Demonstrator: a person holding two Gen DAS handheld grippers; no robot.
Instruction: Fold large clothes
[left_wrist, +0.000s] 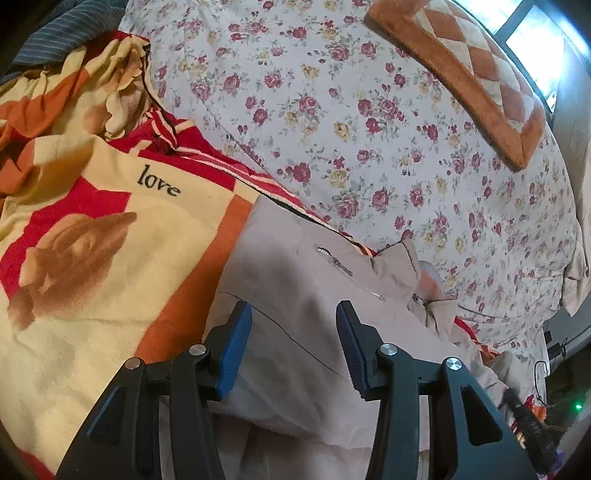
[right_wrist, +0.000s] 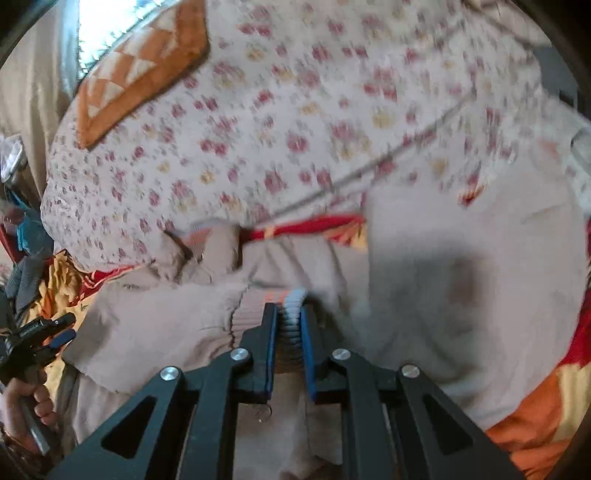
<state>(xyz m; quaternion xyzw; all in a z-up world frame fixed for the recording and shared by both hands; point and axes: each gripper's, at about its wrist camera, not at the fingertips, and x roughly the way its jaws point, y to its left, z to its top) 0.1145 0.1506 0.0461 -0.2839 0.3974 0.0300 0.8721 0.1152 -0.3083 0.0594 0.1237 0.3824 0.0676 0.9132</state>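
Bedding around the work area

A floral quilt (left_wrist: 369, 122) fills the upper middle, an orange-and-cream quilted cushion (left_wrist: 469, 74) on it at upper right below a bright window (left_wrist: 546, 48); a red-and-yellow "love" blanket (left_wrist: 110, 221) spreads at left.

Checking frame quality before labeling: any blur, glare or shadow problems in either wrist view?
Left wrist: sharp; the window blows out at top right, and the left gripper casts a soft shadow on the beige jacket. Right wrist: motion blur smears the floral quilt; the right gripper stays crisp, shut on the ribbed cuff. Both show fisheye bending.
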